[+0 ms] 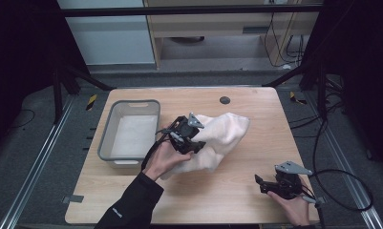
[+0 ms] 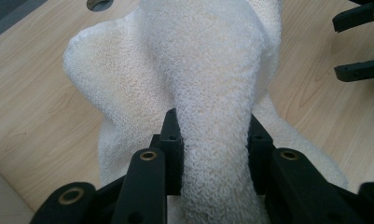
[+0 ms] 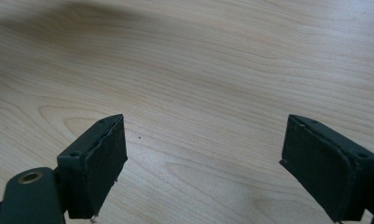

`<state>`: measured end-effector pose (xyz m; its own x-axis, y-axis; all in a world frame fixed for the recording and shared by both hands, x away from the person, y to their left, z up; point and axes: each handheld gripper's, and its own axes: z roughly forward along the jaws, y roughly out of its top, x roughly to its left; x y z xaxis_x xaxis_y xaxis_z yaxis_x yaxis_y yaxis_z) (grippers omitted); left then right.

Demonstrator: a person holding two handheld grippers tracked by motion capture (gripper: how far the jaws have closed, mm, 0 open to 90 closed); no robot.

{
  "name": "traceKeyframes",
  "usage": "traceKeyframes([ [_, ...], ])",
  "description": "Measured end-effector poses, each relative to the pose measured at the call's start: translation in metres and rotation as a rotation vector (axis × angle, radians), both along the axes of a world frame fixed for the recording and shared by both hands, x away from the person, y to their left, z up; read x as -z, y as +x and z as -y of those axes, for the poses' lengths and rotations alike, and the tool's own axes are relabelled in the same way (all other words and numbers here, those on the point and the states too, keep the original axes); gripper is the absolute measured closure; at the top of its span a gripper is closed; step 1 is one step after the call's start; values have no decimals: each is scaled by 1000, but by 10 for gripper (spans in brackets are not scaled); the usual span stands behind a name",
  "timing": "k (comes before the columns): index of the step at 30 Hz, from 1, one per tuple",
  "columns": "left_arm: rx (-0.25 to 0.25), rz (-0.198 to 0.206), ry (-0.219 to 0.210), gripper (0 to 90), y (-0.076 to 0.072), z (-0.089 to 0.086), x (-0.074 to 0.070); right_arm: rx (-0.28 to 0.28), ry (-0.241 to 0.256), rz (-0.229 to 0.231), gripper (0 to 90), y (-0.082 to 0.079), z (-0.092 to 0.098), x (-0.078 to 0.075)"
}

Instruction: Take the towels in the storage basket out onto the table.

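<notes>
A cream terry towel [image 1: 218, 138] lies bunched on the middle of the wooden table. My left gripper [image 1: 195, 143] is shut on a thick fold of it; in the left gripper view the towel [image 2: 212, 88] rises as a ridge squeezed between the two black jaws, gripper point [image 2: 215, 135]. My right gripper [image 1: 261, 183] rests low near the table's front right corner, apart from the towel, jaws open with nothing between them. The right gripper view has its gripper [image 3: 203, 154] over bare wood, pads [image 3: 103, 163] wide apart.
A grey plastic bin [image 1: 108, 133] stands left of the towel, close to my left hand. A round cable hole [image 1: 224, 100] sits near the table's far edge. A black cable [image 1: 342, 191] loops off the right edge. The right gripper's jaws [image 2: 359, 70] appear at the upper right of the left gripper view.
</notes>
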<state>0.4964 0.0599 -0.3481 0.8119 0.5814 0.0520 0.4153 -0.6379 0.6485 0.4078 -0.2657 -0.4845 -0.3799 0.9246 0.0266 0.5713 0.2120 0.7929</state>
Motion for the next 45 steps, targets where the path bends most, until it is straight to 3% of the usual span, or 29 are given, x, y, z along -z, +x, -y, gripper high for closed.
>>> traceKeyframes([
  [24,-15,-54,31,673,13,12,44,-7,-2,-3,139,0,-1,1],
  [37,-6,-64,51,665,14,17,62,-8,-5,-3,139,1,-1,1],
  [45,0,-55,38,641,13,17,69,-10,-7,-5,138,1,-1,1],
])
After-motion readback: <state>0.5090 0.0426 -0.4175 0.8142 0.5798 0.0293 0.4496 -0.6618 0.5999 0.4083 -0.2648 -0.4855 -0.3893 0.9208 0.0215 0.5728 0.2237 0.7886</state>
